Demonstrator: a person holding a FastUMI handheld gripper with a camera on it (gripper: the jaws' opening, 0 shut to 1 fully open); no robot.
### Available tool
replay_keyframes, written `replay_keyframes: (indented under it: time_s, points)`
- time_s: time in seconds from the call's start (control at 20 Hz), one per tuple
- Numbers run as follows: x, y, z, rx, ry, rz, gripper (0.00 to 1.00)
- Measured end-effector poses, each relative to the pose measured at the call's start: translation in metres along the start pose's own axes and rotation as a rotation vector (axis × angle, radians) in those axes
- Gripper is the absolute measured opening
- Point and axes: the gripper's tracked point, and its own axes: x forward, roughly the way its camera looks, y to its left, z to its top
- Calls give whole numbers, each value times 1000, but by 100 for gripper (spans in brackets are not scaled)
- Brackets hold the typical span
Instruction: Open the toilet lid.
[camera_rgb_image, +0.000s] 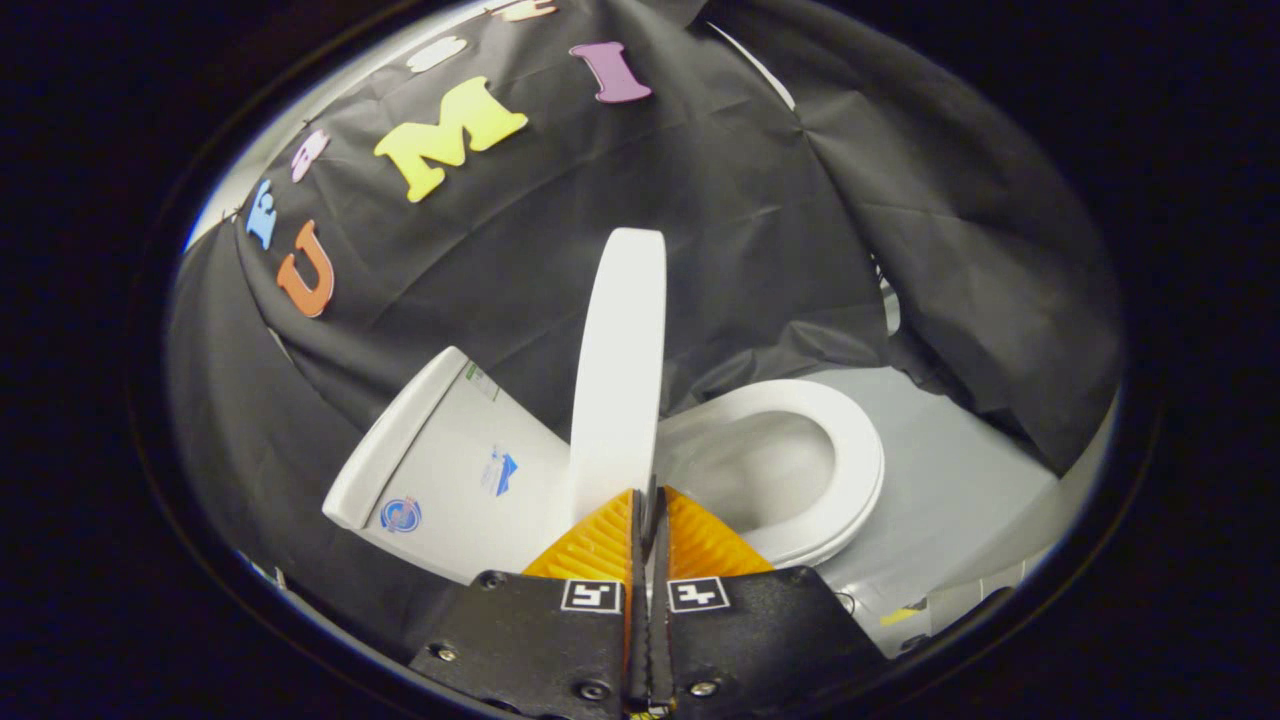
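The near edge of the smooth white plastic toilet lid (618, 370) runs down behind the tips of the two orange ribbed fingers (600, 545), so the exact spot where lid and fingers meet is covered. The gripper (647, 505) shows its fingers drawn almost fully together, with only a thin dark slit between them; the lid's edge appears to sit right at that slit, but whether both fingers actually press on it cannot be told. The black finger mounts, each with a small square black-and-white marker, hide the front of the toilet below them.

The lid is raised and seen nearly edge-on, a tall narrow white oval standing upright just ahead of the fingertips and rising in front of the black cloth wall (760, 230). Its hinge end is not visible. To one side of it lies the white rectangular ceramic cistern (440, 470), carrying small stickers too small to read. To the other side, beyond the fingers, the white oval seat ring (850, 460) lies flat over the open bowl (770, 470), whose inside is shaded and hard to make out. The pale grey floor (950, 480) shows past the seat, and its far edge is cut off by the hanging cloth.
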Motion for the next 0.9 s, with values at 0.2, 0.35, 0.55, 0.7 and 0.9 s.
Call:
replay_keyframes:
  time_s: [0.2,0.35,0.55,0.7,0.9]
  points:
    - [-1,13,1,-49,-11,-8,5]
    - [-2,22,1,-85,-19,-11,5]
    - [-2,34,2,-127,-31,-23,5]
    - [-2,44,1,-159,-40,-25,6]
    - [-3,59,1,-213,-55,-33,6]
